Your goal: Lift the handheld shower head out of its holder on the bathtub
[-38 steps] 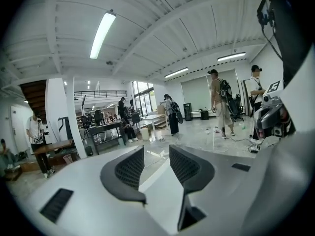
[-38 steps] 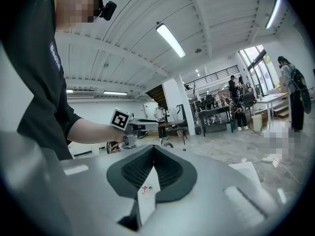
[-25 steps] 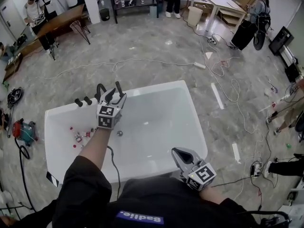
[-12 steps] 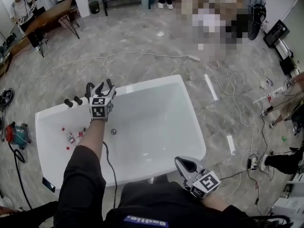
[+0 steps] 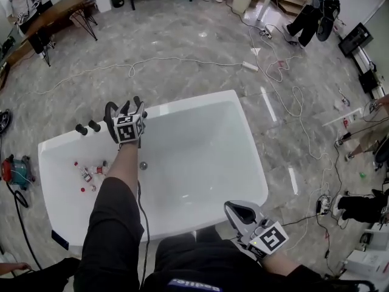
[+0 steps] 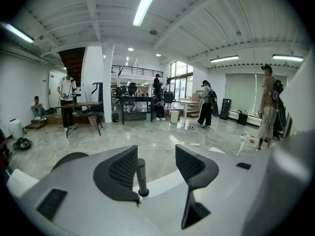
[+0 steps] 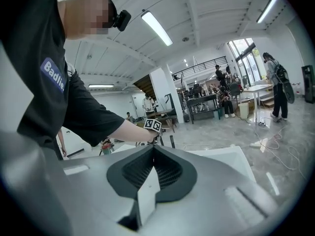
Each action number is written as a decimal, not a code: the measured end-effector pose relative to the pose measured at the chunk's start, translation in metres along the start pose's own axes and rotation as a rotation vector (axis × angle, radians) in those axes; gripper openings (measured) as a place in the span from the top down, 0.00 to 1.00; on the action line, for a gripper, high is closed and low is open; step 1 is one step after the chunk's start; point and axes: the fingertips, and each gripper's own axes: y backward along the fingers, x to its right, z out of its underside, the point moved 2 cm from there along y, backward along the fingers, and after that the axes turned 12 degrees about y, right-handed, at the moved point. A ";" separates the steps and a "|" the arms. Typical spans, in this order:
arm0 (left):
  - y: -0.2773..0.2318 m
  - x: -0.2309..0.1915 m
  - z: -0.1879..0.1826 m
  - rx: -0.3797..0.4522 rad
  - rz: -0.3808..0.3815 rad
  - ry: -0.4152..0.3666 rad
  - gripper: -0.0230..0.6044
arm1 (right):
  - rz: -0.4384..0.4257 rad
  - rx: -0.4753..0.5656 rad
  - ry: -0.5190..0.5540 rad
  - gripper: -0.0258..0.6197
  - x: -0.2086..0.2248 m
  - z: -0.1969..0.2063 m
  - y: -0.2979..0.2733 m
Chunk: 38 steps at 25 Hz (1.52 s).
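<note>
The left tool point(image 5: 124, 108) has edged up to the bathtub's point(image 5: 194, 100) far edge near its left corner; its jaws stand apart with the shower head point(image 6: 141, 173) upright in its holder between them, so closing looks next; the right tool point(image 5: 238, 212), jaws together and empty, hangs by the near edge.

- Left gripper point(image 5: 130, 105), centre left of the head view: a light grey body with two black, curved jaws. Their inner faces have a fine grid texture.
- Left marker cube point(image 5: 126, 128), just below those jaws: white faces printed with black square patterns.
- Right gripper point(image 5: 236, 210), lower right of the head view: the same grey body and black, grid-textured jaws.
- Right marker cube point(image 5: 270, 238): white with a black square pattern.
- Black shirt point(image 5: 182, 263) along the bottom edge, with a short sleeve point(image 5: 112, 218).
- Blue patch point(image 5: 187, 284) with white lettering on the shirt front.
- Thin dark cable point(image 5: 142, 218) beside the sleeve.
- Small black camera point(image 7: 121, 19) worn on the head, upper left of the right gripper view.
</note>
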 end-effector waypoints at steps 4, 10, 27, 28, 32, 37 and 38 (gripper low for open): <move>-0.027 -0.013 0.011 -0.025 -0.009 -0.038 0.61 | -0.017 0.003 -0.008 0.96 -0.001 0.002 -0.022; -0.061 -0.033 0.032 -0.067 -0.043 -0.052 0.61 | -0.058 0.014 -0.024 0.96 0.002 0.005 -0.058; -0.145 -0.067 0.079 -0.182 -0.106 -0.078 0.61 | -0.043 -0.086 -0.159 0.96 0.003 0.092 -0.077; -0.148 -0.068 0.079 -0.185 -0.109 -0.082 0.62 | -0.039 -0.092 -0.168 0.96 0.004 0.095 -0.075; -0.149 -0.069 0.076 -0.203 -0.103 -0.127 0.74 | -0.012 -0.087 -0.182 0.96 0.008 0.097 -0.072; -0.119 -0.051 0.068 -0.182 -0.083 -0.149 0.75 | 0.013 -0.062 -0.162 0.96 0.008 0.079 -0.059; -0.110 -0.046 0.063 -0.177 -0.082 -0.149 0.75 | 0.011 -0.052 -0.153 0.96 0.005 0.071 -0.057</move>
